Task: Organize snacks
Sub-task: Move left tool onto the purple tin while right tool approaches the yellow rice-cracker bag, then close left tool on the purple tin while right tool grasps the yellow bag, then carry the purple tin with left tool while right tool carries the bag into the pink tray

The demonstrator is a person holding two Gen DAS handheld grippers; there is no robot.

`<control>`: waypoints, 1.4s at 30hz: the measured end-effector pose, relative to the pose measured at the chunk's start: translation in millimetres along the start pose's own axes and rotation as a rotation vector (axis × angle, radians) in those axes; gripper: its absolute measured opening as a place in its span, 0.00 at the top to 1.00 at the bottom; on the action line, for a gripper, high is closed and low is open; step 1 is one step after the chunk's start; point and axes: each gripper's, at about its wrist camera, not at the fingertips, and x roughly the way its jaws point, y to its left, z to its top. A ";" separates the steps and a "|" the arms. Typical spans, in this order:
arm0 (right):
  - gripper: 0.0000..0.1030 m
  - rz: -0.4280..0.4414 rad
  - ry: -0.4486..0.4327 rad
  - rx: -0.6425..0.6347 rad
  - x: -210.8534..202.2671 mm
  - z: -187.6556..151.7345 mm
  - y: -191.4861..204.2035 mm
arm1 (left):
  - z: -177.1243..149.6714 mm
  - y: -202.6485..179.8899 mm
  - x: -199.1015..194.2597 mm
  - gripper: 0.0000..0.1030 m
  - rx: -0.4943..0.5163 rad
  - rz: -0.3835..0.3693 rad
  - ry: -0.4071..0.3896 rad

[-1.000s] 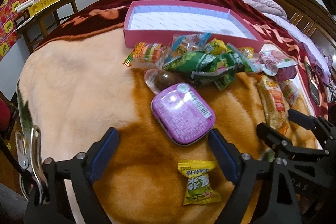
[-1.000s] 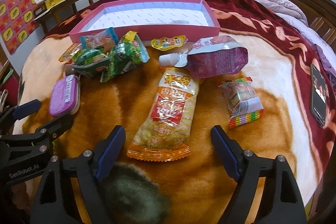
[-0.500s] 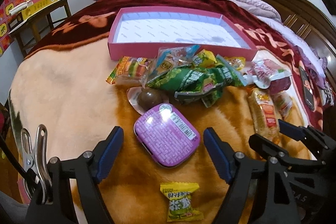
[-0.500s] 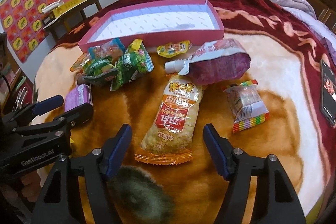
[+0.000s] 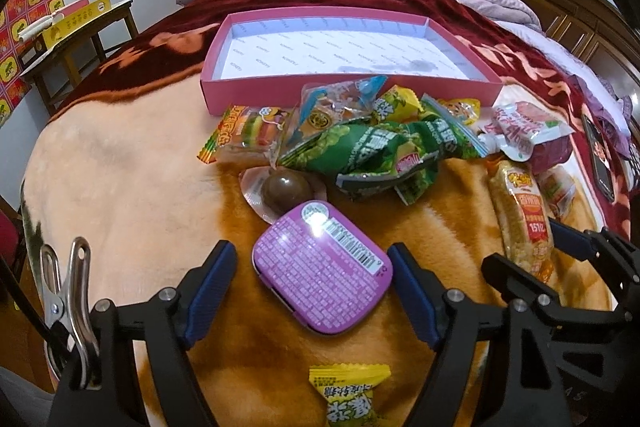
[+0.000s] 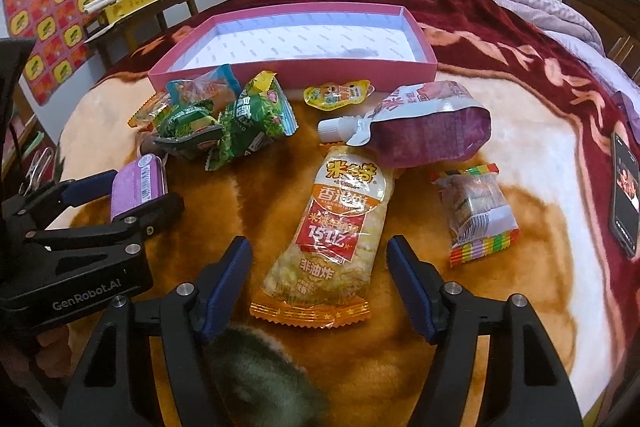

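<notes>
Plush blanket (image 5: 120,187) under both gaping grippers: left gripper (image 5: 310,275) straddles a glossy rounded purple tin (image 5: 322,273), right gripper (image 6: 318,267) a crinkly orange packet (image 6: 332,235); pink cardboard tray (image 6: 280,73) far behind.

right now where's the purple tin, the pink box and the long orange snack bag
purple tin (image 5: 322,269), left wrist view, middle of its label
pink box (image 6: 280,71), right wrist view, near wall
long orange snack bag (image 6: 334,235), right wrist view, middle of its front

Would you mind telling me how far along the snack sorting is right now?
Nothing is sorted yet: the pink box holds no snacks. In hand: the left gripper straddles the purple tin, the right gripper straddles the long rice-snack bag, jaws open on both, neither gripped. Left: every snack, including the green packets and pouch.
</notes>
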 end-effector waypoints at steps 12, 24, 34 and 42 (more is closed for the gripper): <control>0.59 -0.039 -0.010 -0.002 -5.7 -1.7 -1.5 | -4.7 7.1 -10.0 0.32 -0.004 -0.023 -0.005; 0.61 0.031 -0.047 -0.037 -26.6 -2.7 11.5 | -9.9 17.7 -36.5 0.32 -0.026 -0.058 -0.050; 0.61 0.053 -0.103 -0.059 -45.4 4.9 16.0 | -1.6 13.0 -54.3 0.32 0.001 -0.072 -0.099; 0.61 0.098 -0.097 -0.044 -45.4 23.2 10.9 | 15.9 14.0 -56.8 0.32 0.007 -0.079 -0.116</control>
